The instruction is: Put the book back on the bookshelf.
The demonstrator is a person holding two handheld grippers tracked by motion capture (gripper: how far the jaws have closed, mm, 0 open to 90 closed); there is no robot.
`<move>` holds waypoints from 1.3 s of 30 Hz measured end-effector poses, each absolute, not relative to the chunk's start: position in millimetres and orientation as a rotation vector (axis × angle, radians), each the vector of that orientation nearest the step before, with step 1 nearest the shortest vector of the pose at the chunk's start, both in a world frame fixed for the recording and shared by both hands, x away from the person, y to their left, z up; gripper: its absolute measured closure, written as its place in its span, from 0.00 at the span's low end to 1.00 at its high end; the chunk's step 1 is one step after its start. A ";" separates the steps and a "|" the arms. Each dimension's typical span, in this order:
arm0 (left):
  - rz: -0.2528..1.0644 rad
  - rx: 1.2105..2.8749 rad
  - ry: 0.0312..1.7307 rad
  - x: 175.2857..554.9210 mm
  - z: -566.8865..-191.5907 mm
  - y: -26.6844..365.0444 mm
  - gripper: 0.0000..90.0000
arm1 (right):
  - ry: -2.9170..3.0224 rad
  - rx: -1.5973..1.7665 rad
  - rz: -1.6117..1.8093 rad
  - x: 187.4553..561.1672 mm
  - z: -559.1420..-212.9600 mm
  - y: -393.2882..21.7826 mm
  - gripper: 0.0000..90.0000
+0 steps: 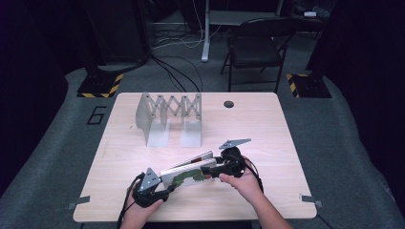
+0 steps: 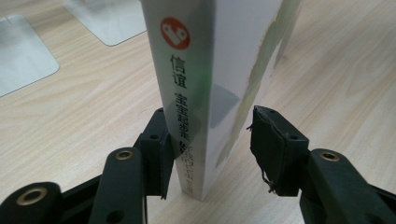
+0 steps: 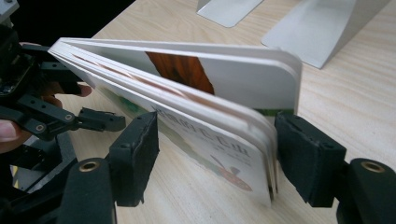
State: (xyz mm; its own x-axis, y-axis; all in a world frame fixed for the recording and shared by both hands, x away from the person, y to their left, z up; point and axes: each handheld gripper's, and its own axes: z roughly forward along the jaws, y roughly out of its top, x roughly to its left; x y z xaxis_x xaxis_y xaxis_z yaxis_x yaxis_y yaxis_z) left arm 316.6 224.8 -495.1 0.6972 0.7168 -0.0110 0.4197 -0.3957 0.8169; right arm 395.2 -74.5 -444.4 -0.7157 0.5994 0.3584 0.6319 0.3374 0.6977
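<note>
Left gripper [image 1: 168, 189] jaws apart around the thick white board book [image 2: 201, 84]; right gripper [image 3: 215, 154] apart too. Clamp both, then carry toward twelve o'clock, the grey metal bookend rack [image 1: 165, 117].

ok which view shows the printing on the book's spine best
The left gripper view: the white board book's spine faces the camera close up, with a red round logo and black characters readable. The right gripper view shows the book's fanned page edges and cover, not the spine. The high view shows the book small between both tongs.
</note>
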 end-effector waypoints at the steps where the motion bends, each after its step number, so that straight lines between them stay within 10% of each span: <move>1: 0.442 2.031 0.872 316.5 -495.3 224.8 0.54 | -2.534 -1.175 -1.346 395.4 -445.3 -75.4 0.36; 39: 0.383 1.978 0.751 336.3 -472.8 215.9 0.53 | -2.571 -1.301 -1.341 390.6 -459.2 -91.9 0.52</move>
State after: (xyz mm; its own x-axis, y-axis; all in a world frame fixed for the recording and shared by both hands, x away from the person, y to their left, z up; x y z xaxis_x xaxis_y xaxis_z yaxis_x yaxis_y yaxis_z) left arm 336.3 215.9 -472.8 0.7620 0.6464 -0.0390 0.3486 -0.3587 0.8659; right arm 390.6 -91.9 -459.2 -0.6643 0.6775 0.3158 0.6468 0.3092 0.6972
